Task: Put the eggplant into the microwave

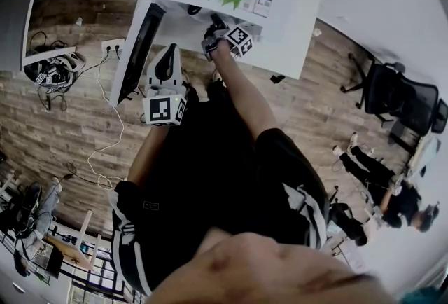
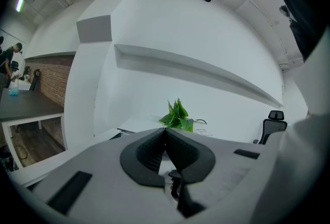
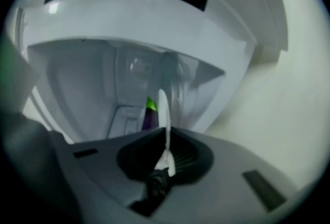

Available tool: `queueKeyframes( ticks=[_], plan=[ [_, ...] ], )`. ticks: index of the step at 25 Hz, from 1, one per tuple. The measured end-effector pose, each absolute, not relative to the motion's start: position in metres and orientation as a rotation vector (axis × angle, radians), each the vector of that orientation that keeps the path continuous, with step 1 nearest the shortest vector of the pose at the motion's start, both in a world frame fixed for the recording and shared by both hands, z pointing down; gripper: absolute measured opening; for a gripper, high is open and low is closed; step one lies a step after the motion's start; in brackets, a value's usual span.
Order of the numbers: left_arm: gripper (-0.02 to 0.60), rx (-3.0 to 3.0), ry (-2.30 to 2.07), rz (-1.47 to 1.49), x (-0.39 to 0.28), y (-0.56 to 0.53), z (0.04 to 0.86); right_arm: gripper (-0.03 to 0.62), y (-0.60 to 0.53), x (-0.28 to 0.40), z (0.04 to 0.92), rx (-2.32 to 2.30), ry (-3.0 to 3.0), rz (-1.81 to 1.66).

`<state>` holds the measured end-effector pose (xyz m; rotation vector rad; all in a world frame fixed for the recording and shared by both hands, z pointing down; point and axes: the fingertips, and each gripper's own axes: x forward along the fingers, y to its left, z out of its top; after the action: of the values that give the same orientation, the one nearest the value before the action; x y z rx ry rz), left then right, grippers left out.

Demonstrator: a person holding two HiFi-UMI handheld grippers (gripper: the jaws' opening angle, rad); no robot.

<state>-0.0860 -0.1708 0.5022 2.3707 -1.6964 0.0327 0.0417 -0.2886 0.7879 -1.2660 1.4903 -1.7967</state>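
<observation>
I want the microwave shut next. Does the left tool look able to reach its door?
Probably yes: the left tool, shut and empty, hangs beside the open door with nothing between. The right tool, shut on a thin white piece, is inside the microwave.

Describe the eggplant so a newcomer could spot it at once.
The open white microwave fills the right gripper view. Just left of the thin white piece in the right gripper shows the eggplant: dark purple, green-capped, among all-white walls.
</observation>
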Motion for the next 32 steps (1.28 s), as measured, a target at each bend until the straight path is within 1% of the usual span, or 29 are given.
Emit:
queueKeyframes(
  ticks=[6,10,17,32],
  plan=[
    [0.034,2.369,-1.695,0.032,-0.087,-0.169,0.504,0.044,-0.290,0.043,0.785,-1.290,1.523,-1.775],
    [0.034,2.375,-1.684,0.048,-0.086,-0.168,0.506,0.096,-0.290,0.042,0.781,-1.321,1.570,-1.757],
    [0.034,2.389,-1.679,0.039,-0.084,-0.165,0.503,0.142,-0.289,0.044,0.777,-1.338,1.592,-1.740],
    [0.034,2.402,-1.659,0.039,-0.079,-0.154,0.502,0.186,-0.278,0.045,0.779,-1.426,1.709,-1.709]
  ],
)
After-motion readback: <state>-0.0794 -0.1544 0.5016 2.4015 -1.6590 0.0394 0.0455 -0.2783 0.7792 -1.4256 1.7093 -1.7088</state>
